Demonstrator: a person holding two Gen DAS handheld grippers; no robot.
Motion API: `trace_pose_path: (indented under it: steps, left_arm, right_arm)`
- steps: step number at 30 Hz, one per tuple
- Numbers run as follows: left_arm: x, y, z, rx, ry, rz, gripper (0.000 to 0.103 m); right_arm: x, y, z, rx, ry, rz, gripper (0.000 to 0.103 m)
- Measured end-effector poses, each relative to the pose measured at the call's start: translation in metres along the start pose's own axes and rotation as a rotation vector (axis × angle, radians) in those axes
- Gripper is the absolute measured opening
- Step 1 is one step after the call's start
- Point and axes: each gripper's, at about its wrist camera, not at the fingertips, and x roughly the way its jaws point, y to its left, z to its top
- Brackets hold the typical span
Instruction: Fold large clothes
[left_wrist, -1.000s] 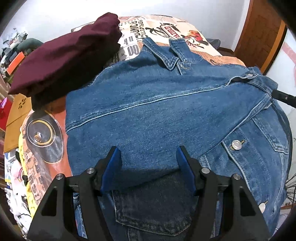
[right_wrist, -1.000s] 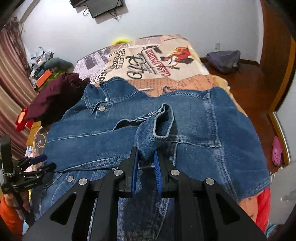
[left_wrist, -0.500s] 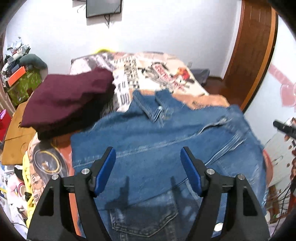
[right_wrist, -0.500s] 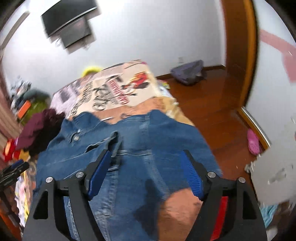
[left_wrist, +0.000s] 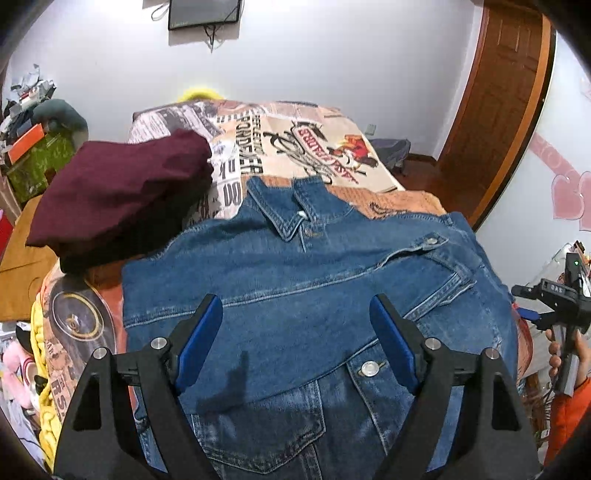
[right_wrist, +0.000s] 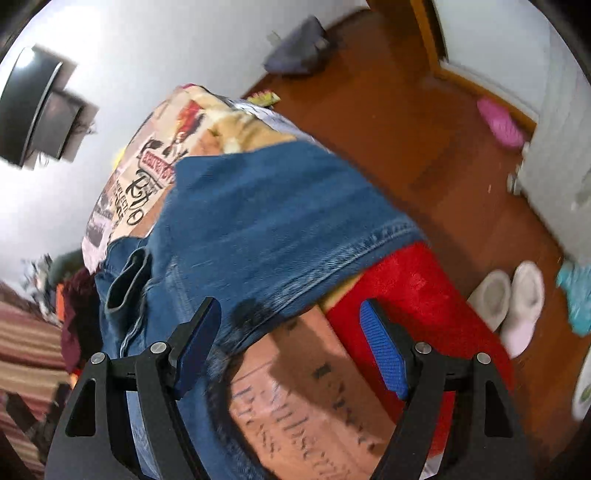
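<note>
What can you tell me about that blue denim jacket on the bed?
The jacket is mid-blue denim with paler stitching, a pointed collar, metal snap buttons and a flapped chest pocket. It lies spread over the printed bedspread, collar toward the far wall, a sleeve folded across its front. Its left edge meets a maroon garment; its right edge hangs near the bed's side. The left gripper and right gripper are both open above it, gripping nothing.

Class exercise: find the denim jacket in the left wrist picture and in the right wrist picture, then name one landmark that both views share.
Left wrist: the denim jacket fills the centre and bottom, collar at the far end.
Right wrist: the denim jacket runs from centre to lower left, blurred, its hem toward the floor side.
Shared landmark: the printed bedspread beyond it.
</note>
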Motion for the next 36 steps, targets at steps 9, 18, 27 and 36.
trace_pose_path:
  steps: [9, 18, 27, 36]
  left_arm:
    - [0.006, 0.005, -0.006, -0.02, 0.02, 0.013, 0.081]
    - [0.008, 0.003, -0.011, 0.008, 0.022, 0.034, 0.081]
    - [0.009, 0.004, -0.013, 0.007, 0.024, 0.021, 0.081]
    - [0.008, 0.0, -0.016, 0.019, 0.032, 0.003, 0.081]
  right_arm:
    - [0.017, -0.006, 0.022, 0.056, -0.084, -0.004, 0.074]
    - [0.01, 0.009, 0.03, -0.017, -0.186, -0.137, 0.014]
    - [-0.057, 0.107, 0.013, -0.344, -0.342, -0.046, 0.009]
    - [-0.037, 0.198, -0.059, -0.682, -0.192, 0.15, 0.009]
